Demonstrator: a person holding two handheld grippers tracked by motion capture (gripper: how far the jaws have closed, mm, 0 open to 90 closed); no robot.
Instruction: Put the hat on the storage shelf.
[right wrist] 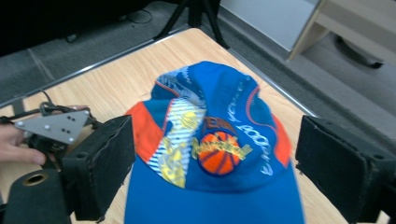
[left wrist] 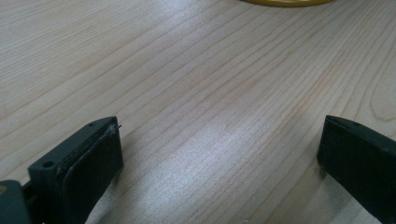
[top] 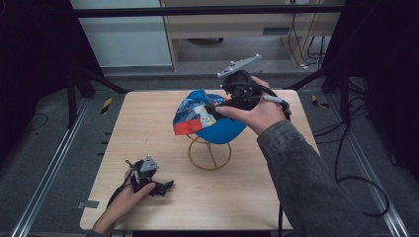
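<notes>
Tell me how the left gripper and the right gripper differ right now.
The left gripper lies low on the table with bare wood between its jaws; the right gripper is raised at the blue cap on the yellow wire stand, with the cap between its jaws. Both stand wide open, each in a hand.

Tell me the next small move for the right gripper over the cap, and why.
Probably lift the right gripper straight up and away. Its jaws stand wide apart on either side of the blue cap with no pad pressing on it, and the cap already sits on the yellow wire stand, so it looks placed. The left gripper rests open on the table.
</notes>
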